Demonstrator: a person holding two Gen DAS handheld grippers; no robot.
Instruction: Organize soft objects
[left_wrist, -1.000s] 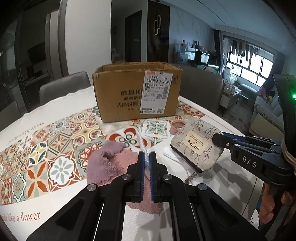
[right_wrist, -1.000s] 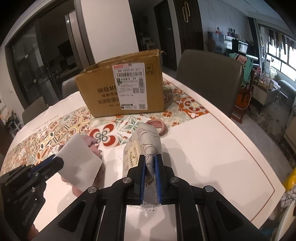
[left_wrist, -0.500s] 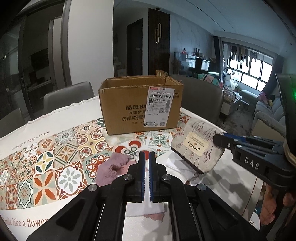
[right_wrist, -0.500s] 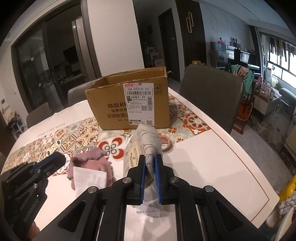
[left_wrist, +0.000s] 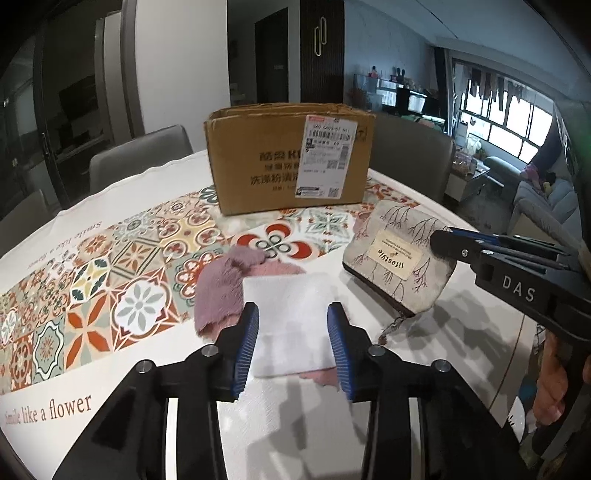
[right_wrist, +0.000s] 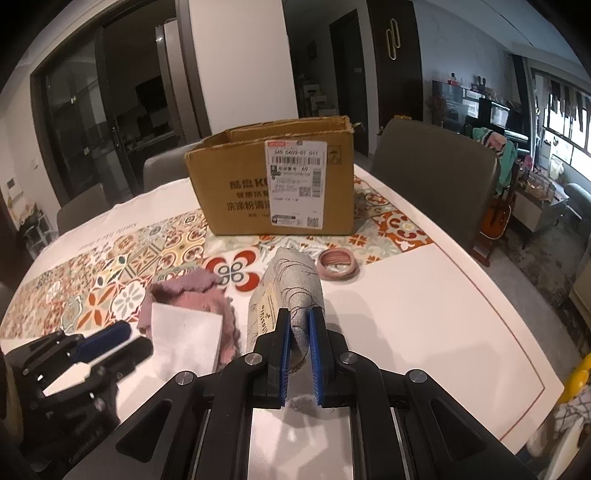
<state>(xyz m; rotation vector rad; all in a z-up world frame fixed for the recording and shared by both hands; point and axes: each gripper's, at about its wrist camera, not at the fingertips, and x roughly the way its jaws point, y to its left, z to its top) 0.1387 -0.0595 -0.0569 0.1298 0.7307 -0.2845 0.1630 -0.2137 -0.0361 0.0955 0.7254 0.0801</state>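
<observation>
A white folded cloth (left_wrist: 291, 321) lies flat on a pink fluffy towel (left_wrist: 218, 284) on the table. My left gripper (left_wrist: 293, 343) is open just above the white cloth, holding nothing. My right gripper (right_wrist: 299, 343) is shut on a grey fabric pouch (right_wrist: 295, 291) with a branch print and a cream label, holding it up off the table. The pouch also shows in the left wrist view (left_wrist: 399, 266). The white cloth (right_wrist: 184, 339) and pink towel (right_wrist: 192, 291) lie left of the pouch in the right wrist view.
An open cardboard box (left_wrist: 288, 170) stands behind the cloths on a patterned table runner (left_wrist: 110, 273). A roll of pink tape (right_wrist: 338, 264) lies right of the box. Grey chairs (right_wrist: 436, 177) surround the white table (right_wrist: 424, 314).
My left gripper opened and let go of the white cloth, which now lies flat on the pink towel. My right gripper still holds the pouch, lifted a little.
</observation>
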